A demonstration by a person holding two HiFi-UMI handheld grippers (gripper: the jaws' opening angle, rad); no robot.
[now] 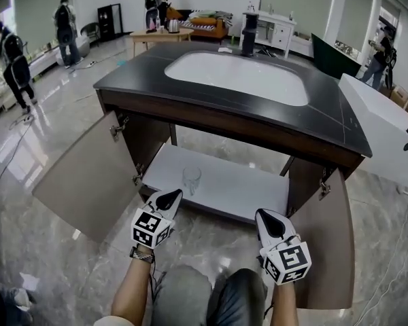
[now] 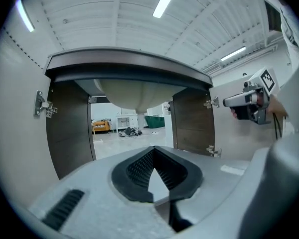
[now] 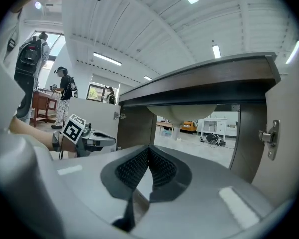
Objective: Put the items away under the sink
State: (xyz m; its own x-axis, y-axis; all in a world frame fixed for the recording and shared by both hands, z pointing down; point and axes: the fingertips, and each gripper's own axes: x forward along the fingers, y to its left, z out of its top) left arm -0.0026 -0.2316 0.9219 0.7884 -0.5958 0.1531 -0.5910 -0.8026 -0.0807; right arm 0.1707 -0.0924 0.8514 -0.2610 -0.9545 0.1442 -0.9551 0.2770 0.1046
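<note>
Black stone counter point(image 1: 340, 114) carrying a white basin point(image 1: 238, 77) and a dark tap point(image 1: 249, 32). Head view: the cabinet below stands open, left door point(image 1: 88, 175) and right door point(image 1: 326, 250) both swung out. White shelf point(image 1: 245, 192) inside. Clear glass point(image 1: 192, 178) upright on the shelf's left part, under the basin, nothing touching it. Left gripper point(image 1: 170, 195) held just in front of the shelf edge, its tip near the glass but apart from it. Right gripper point(image 1: 266, 219) further right, also short of the shelf. Several people standing in the room behind. Left gripper view: ribbed pads point(image 2: 137, 168) meet at the tips, jaws closed, nothing between them. Open cabinet and the basin's pale underside point(image 2: 132, 93) ahead, with the right gripper at the frame's right edge. Right gripper view: pads point(image 3: 132, 171) likewise together at the tips, holding nothing. Left gripper shows at the left, a metal hinge point(image 3: 268, 136) on the right door's inner face.
</note>
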